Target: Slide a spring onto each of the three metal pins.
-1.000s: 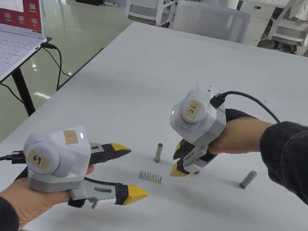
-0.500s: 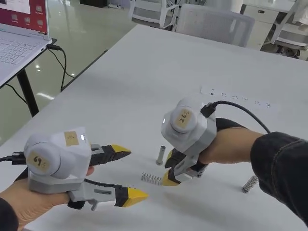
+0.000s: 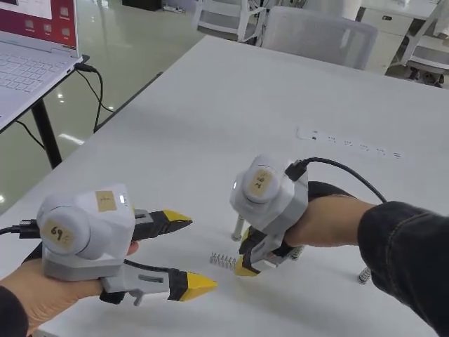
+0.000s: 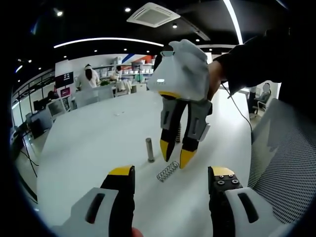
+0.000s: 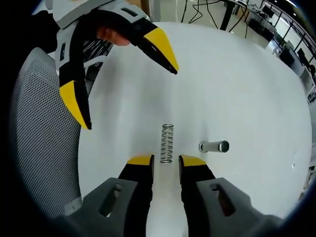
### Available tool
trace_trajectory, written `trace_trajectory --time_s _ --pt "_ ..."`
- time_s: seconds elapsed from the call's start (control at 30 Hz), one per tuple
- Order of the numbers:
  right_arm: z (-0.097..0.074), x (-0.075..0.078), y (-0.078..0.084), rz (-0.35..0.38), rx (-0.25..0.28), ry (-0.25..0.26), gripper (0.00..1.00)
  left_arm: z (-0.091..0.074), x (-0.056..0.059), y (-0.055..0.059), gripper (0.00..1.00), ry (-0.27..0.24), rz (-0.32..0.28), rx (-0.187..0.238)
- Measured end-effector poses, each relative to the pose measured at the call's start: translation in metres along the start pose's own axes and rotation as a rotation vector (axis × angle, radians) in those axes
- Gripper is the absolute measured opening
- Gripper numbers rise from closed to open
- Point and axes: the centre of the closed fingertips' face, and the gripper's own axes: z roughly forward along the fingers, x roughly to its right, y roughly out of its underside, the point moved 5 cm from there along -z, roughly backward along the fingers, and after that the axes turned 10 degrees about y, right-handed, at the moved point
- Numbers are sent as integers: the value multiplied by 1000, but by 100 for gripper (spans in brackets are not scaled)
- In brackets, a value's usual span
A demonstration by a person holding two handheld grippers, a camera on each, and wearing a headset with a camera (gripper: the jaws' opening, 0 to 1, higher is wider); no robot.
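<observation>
As jaws stand apart, right tool [image 5: 166, 161] straddles spring [image 5: 167, 140].

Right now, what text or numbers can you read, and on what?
"69": round label on the left claw; a further mark is unclear.
"26": top label on the right claw.
Laptop screen: text too small to read.
Printed marks on the table: too blurred to read.

On the counter [image 3: 210, 126] the spring [image 3: 223, 260] lies flat, with the pin [image 3: 238, 228] standing just beside it at 1 o'clock. The right gripper [image 3: 244, 257] sits at the spring's 3 o'clock end, and the left gripper [image 3: 198, 253] is near at 9 o'clock. A laptop [image 3: 28, 42] sits well apart at 10 o'clock.
</observation>
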Motion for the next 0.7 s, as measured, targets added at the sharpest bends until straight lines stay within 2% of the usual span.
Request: trace_trajectory --time_s 0.53,0.7 --pt "8 -4 2 -36 -29 5 16 -2 -1 2 57 -10 -6 -4" --pt "8 -3 1 -41 -22 13 13 -2 -1 2 57 -11 -7 -5"
